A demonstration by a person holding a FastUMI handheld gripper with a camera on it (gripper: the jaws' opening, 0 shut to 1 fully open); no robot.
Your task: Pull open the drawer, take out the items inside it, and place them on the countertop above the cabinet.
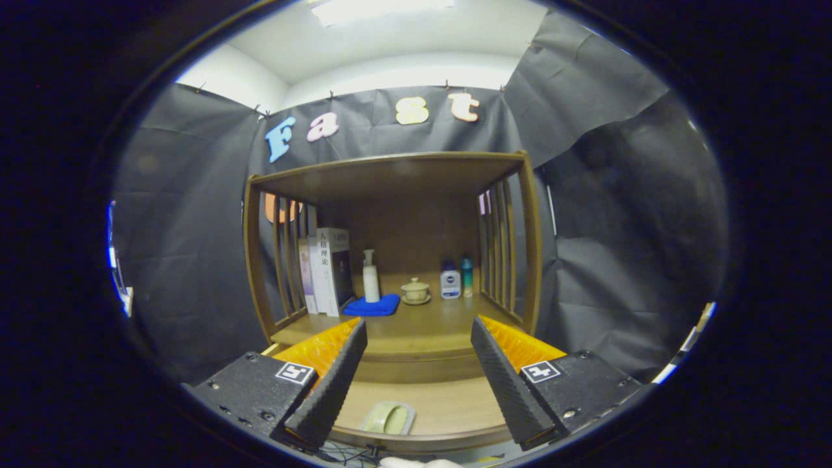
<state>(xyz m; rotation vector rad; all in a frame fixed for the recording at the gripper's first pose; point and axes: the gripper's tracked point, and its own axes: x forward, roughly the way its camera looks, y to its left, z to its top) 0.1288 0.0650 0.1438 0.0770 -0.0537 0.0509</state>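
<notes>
My gripper (418, 325) is open, its fingers spread wide with nothing between them. It faces a wooden cabinet. Below and between the fingers the drawer (455, 409) stands pulled out, its curved front rim nearest me. A pale green, flat, rounded item (389, 418) lies on the drawer floor, close to my left finger (331, 383). Just beyond the fingertips stretches the cabinet's countertop (432, 318), under a wooden top board.
Standing on the countertop are books (328, 270) at the left, a white pump bottle (370, 276) on a blue cloth (374, 305), a small lidded cup (415, 290) and two small bottles (455, 279). Slatted wooden sides (504, 253) flank it.
</notes>
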